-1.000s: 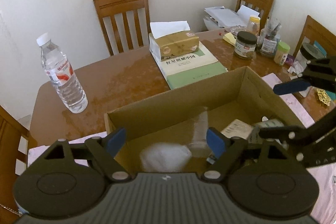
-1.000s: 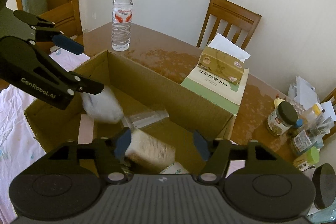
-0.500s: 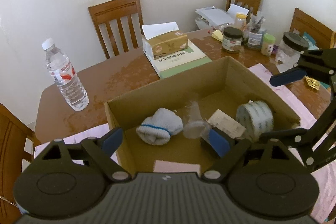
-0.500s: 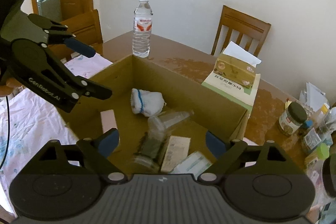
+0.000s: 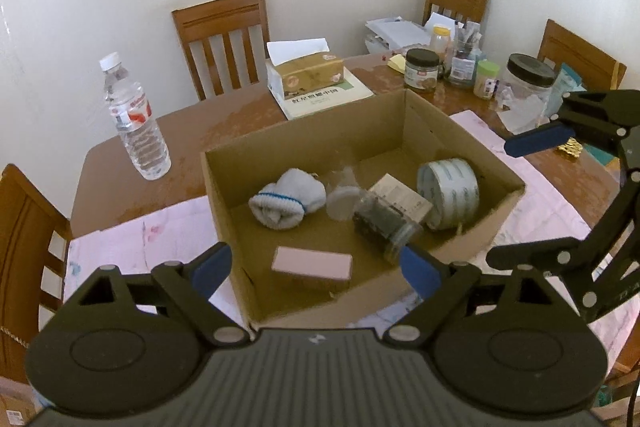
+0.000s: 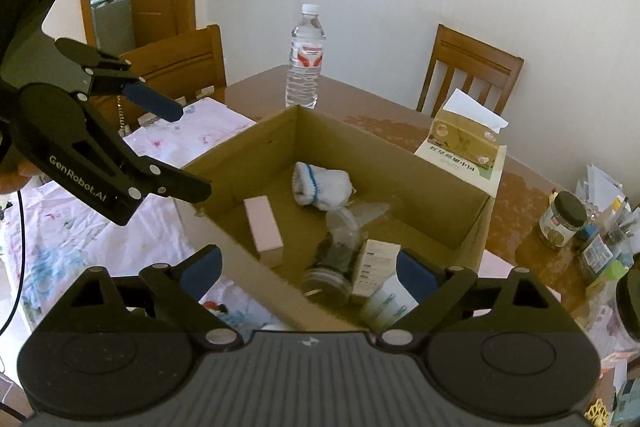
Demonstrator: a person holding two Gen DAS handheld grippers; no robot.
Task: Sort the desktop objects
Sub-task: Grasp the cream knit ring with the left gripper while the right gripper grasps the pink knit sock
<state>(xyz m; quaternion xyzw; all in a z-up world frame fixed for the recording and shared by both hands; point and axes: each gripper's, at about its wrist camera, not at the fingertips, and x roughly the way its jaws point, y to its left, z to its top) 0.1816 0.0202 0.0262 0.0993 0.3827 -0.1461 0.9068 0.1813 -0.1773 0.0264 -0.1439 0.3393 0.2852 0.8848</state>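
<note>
Wooden bench (image 5: 224,123), cluttered at its far right. Cardboard box (image 5: 472,143) near centre holds sock (image 5: 288,203), tape roll (image 5: 448,193), jar (image 5: 384,229). Left gripper (image 5: 316,269) and right gripper (image 6: 308,269): fingers just opened, spread, empty. Next pickup: reach wide of the box walls.

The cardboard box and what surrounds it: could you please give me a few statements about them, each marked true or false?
1. A rolled white sock lies inside the cardboard box. True.
2. The water bottle lies inside the box. False: it stands upright on the table, outside the box.
3. The left hand-held gripper is open and holds nothing. True.
4. The tissue box sits directly on the table. False: it rests on a book.
5. The pink box lies inside the cardboard box. True.
</note>
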